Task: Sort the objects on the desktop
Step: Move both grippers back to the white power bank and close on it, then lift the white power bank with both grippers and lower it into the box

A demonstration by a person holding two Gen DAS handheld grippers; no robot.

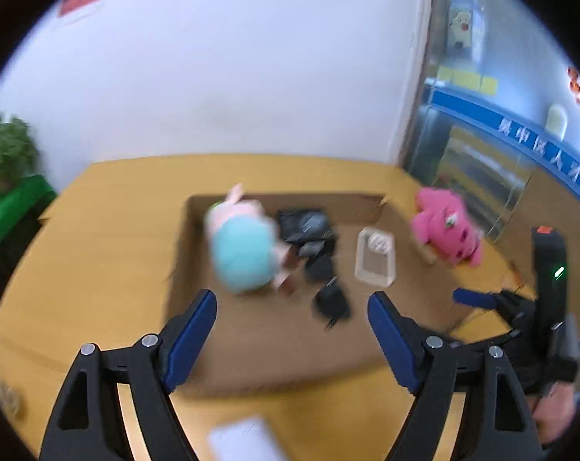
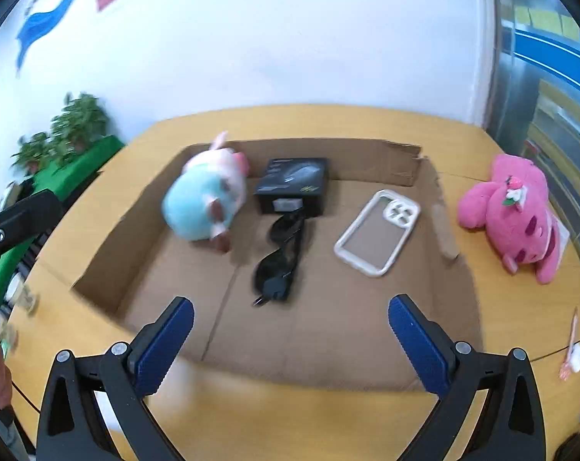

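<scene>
- Left hand-held gripper (image 1: 291,340) and right hand-held gripper (image 2: 291,340): jaws apart, empty.
- Cardboard box (image 2: 328,322) mid-desk (image 2: 290,415) holds blue plush (image 2: 199,207), sunglasses (image 2: 284,257), phone case (image 2: 378,230).
- Pink plush (image 2: 514,211) lies near the desk's right edge.

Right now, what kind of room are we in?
Probably an office or a public service hall. There is a yellow wooden desk, a blue wall banner with Chinese characters, potted plants, and glass doors at the right.

Left gripper (image 1: 291,330) and right gripper (image 2: 291,332) — fingers spread, empty.
</scene>
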